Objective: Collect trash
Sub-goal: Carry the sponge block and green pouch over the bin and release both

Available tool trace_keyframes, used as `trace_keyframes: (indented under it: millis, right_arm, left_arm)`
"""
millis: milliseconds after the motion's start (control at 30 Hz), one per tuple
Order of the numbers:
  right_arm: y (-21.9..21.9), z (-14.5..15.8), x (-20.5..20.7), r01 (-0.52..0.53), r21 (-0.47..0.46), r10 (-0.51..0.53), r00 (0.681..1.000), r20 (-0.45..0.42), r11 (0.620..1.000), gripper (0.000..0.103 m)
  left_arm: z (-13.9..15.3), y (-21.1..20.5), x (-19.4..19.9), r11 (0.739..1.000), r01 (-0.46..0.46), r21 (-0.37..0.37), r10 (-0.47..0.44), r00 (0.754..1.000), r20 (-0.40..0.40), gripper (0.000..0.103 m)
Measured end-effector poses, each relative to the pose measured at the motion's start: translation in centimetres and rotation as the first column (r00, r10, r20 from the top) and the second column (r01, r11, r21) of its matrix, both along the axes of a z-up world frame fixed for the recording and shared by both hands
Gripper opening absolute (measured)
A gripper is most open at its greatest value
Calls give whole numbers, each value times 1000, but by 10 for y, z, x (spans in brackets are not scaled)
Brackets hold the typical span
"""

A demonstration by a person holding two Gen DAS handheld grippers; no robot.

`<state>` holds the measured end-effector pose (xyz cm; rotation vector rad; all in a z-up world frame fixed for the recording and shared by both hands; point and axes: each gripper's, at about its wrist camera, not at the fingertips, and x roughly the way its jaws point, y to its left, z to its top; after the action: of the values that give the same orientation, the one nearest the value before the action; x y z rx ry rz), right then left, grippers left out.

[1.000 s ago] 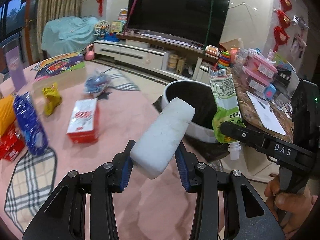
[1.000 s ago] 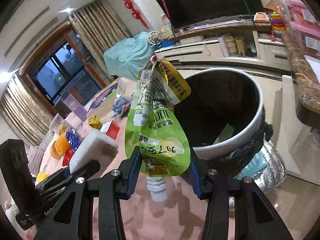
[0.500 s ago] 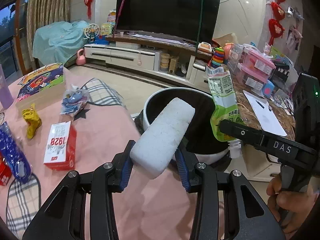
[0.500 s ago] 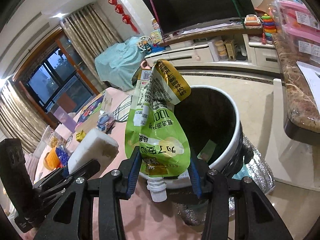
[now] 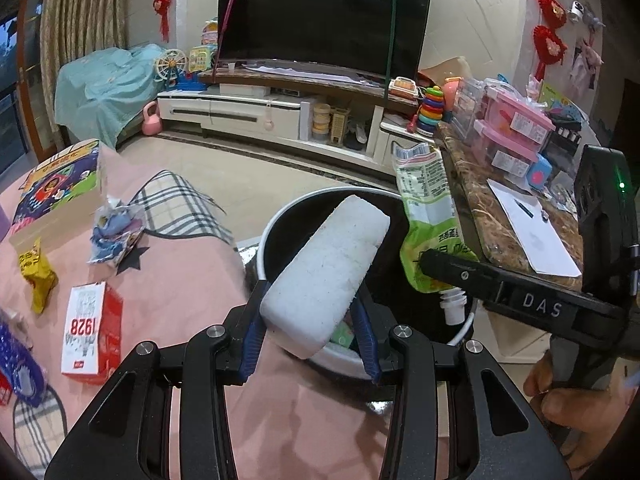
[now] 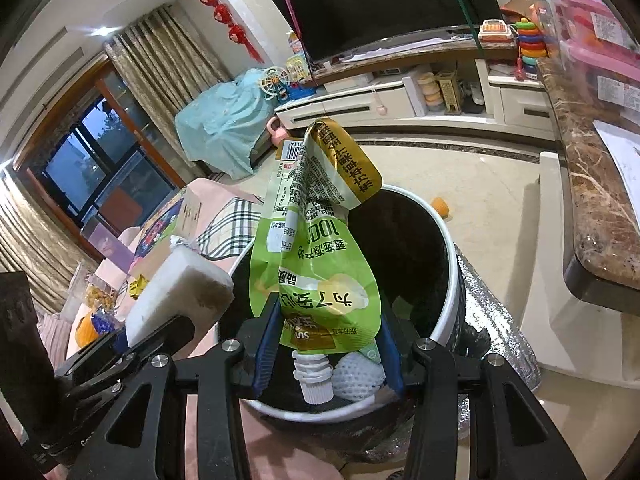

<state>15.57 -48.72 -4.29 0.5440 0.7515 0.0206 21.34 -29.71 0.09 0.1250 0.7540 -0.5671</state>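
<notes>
Two pieces of trash are carried at once, one in each claw, and both are held out over the mouth of the trash bin (image 5: 276,228) so that a release would drop them inside rather than onto the pink tabletop (image 5: 192,280). The left claw (image 5: 310,332) pinches the near end of a white foam block (image 5: 326,276) between its blue pads, the block slanting up and forward so its far end hangs above the bin's dark interior. The right claw (image 6: 328,354) clamps a green spouted drink pouch (image 6: 316,264) low on its body, spout pointing down between the jaws and the crumpled gold top standing above; seen from the right wrist, the pouch sits directly over the bin (image 6: 444,280), where a white netted wrapper (image 6: 356,376) already lies at the bottom. The bin stands just off the tabletop's edge, which probably explains the outstretched hold. More trash waits on the tabletop well behind the claws: a red-and-white box (image 5: 92,328), a yellow wrapper (image 5: 36,276) and a crumpled bluish bag (image 5: 114,232). Whether the foam block fully clears the rim is hard to tell from these angles.
</notes>
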Motion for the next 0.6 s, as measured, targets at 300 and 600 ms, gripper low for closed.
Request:
trace_keyframes:
  millis: [300, 600]
  right_arm:
    - [-6, -11, 6, 3, 11, -3, 1000, -27, 1000, 46]
    - [-12, -12, 11, 6, 17, -6, 1000, -29, 1000, 48]
  left_arm:
    - [-11, -12, 10, 1000, 5, 19, -4, 999, -32, 41]
    - [-16, -15, 15, 1000, -2, 29, 3, 999, -54, 60]
